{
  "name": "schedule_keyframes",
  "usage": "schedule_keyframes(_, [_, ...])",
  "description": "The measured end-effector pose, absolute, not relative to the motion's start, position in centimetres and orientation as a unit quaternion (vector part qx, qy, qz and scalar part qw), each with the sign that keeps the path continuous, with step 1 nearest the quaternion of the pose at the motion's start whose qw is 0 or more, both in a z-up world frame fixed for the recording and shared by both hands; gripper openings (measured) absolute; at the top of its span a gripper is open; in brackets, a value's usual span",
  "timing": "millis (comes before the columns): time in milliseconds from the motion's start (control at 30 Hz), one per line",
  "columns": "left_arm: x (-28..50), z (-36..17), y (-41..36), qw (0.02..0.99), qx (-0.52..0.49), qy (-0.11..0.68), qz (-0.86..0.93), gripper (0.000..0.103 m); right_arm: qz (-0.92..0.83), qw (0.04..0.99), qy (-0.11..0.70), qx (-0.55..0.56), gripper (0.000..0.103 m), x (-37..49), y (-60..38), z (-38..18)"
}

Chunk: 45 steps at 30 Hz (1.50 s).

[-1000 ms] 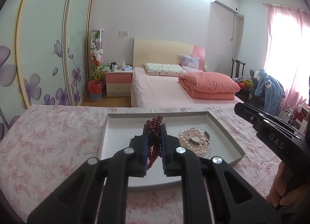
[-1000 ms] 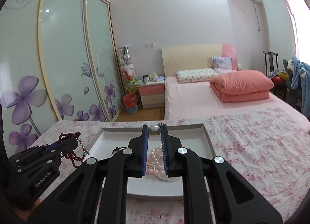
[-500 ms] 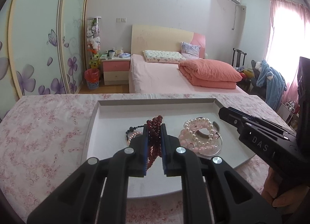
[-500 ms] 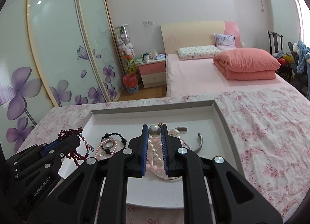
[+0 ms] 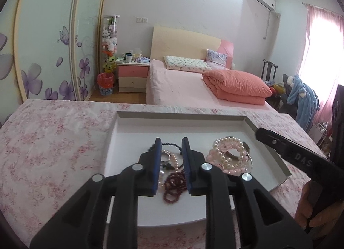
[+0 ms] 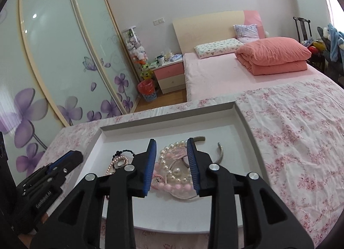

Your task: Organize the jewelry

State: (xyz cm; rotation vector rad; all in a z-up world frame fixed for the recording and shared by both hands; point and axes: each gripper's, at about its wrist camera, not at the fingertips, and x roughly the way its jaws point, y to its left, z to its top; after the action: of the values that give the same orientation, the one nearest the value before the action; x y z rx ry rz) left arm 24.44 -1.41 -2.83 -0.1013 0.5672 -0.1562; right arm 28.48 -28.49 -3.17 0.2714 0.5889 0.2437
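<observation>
A shallow white tray (image 5: 180, 115) lies on the flowered bedspread. My left gripper (image 5: 171, 142) hovers low over it, its jaws opening; the dark red bead bracelet (image 5: 174, 186) lies loose on the tray floor beneath the gap, with no pad pressing on it. Behind it sit a black cord bracelet and a small pink pearl one (image 5: 169, 158). My right gripper (image 6: 171, 141) is also opening, above a heap of white and pink pearl strands (image 6: 174, 169), which rest on the tray untouched. A silver open bangle (image 6: 220, 152) lies to the right of that heap.
Each gripper shows in the other's view: the right gripper (image 5: 290, 152) over the tray's right rim, the left gripper (image 6: 64, 163) over its left rim. A hand (image 5: 311, 216) holds the right one. The bedspread (image 6: 301, 141) stretches around the tray; a pink bed and a nightstand stand beyond.
Both grippers sank toward the tray and their jaws parted. The red bead bracelet dropped out of the left jaws onto the tray; the pearl strand with the silver bead left the right jaws.
</observation>
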Motion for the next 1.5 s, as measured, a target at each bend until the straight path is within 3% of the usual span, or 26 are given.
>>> schedule_keyframes(500, [19.2,-0.6,0.0,0.964,-0.035,0.258,-0.048,0.031,0.116,0.952,0.262,0.109,0.031,23.1,-27.9,-0.8])
schedule_keyframes(700, [17.7,-0.2,0.3,0.964,-0.028,0.26,-0.036,0.037,0.109,0.956,0.254,0.097,0.049,21.0,-27.7,-0.4])
schedule_keyframes(833, [16.8,-0.4,0.4,0.963,-0.02,0.268,-0.026,0.047,0.105,0.958,0.251,0.093,0.073,19.7,-27.6,-0.5])
schedule_keyframes(933, [15.9,-0.7,0.7,0.962,-0.02,0.272,-0.022,0.055,0.097,0.96,0.249,0.084,0.081,18.8,-27.7,-0.5])
schedule_keyframes(1300, [12.2,-0.5,1.2,0.967,-0.016,0.256,-0.005,0.096,0.076,0.968,0.227,0.075,0.1,15.3,-28.8,-0.2])
schedule_keyframes(1500, [10.5,0.0,1.0,0.969,-0.008,0.247,0.004,0.099,0.082,0.972,0.212,0.061,0.101,13.7,-28.6,0.4])
